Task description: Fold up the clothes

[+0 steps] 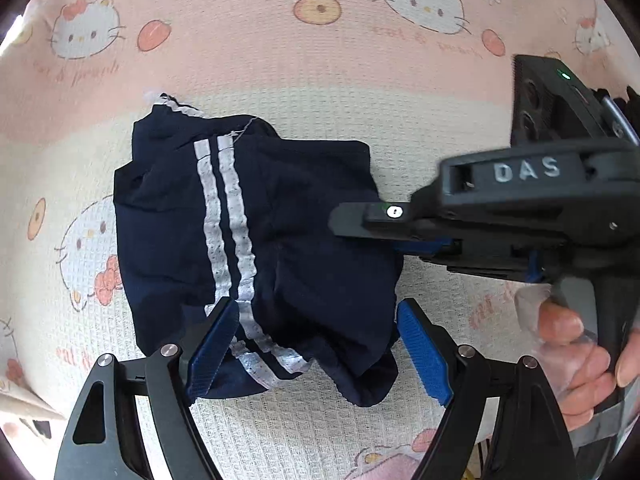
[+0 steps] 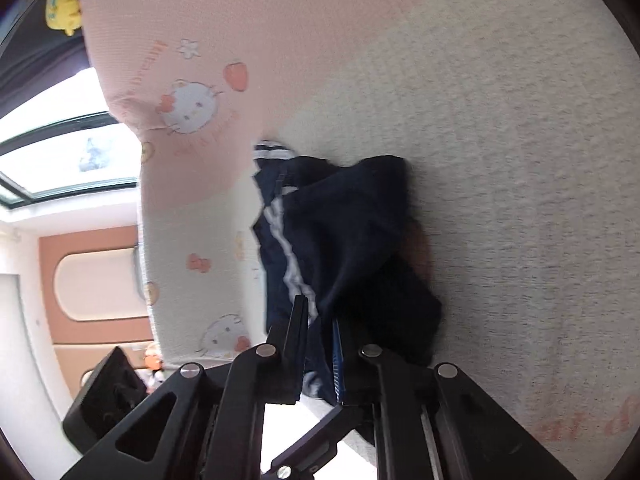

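Observation:
A navy garment with two white stripes (image 1: 256,240) lies bunched on a cream and pink cat-print bed cover (image 1: 320,60). My left gripper (image 1: 320,344) points down over its near edge, open, with one blue pad (image 1: 212,344) lying over the striped hem and the other beside the cloth. My right gripper (image 1: 360,236) comes in from the right, held by a hand (image 1: 580,360). In the right wrist view the right gripper (image 2: 320,320) is shut on a fold of the navy garment (image 2: 344,232), with the fabric pinched between its narrow jaws.
The bed cover (image 2: 500,160) spreads wide to the right of the garment. Its edge drops off at the left in the right wrist view, past which are a window (image 2: 60,152), an orange and white panel (image 2: 96,280) and a yellow object (image 2: 60,8).

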Demonstrator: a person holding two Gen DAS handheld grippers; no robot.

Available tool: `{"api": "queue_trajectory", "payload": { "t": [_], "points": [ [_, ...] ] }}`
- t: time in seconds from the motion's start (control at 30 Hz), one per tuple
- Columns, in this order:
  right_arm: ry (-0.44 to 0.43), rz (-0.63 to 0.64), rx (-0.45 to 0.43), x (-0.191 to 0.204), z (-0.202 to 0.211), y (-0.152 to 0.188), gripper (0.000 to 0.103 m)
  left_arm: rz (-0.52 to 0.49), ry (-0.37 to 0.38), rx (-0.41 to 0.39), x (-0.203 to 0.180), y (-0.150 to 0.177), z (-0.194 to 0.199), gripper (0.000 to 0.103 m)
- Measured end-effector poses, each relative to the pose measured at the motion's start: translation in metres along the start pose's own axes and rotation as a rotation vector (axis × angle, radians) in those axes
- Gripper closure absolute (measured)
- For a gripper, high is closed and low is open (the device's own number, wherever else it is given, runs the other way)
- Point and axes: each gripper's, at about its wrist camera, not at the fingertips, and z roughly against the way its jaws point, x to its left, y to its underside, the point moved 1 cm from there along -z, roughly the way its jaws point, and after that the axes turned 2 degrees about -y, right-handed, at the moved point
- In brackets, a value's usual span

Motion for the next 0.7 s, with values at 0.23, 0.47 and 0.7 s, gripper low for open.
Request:
{"api": "queue_trajectory", "payload": {
  "t": [0.23, 0.47, 0.7],
  "points": [
    [-0.097, 0.04, 0.021, 0.014, 0.001, 0.003, 0.093, 0.047, 0.053, -0.012, 0.008, -0.004, 0.009, 0.022],
    [-0.124, 0.062, 0.006, 0.019, 0.01, 0.003, 0.093, 0.033, 0.028, -0.035, 0.01, -0.01, 0.002, 0.025],
    [-0.132, 0.069, 0.015, 0.018, 0.012, 0.003, 0.093, -0.03, -0.001, -0.09, -0.006, -0.028, 0.002, 0.058]
  ]
}}
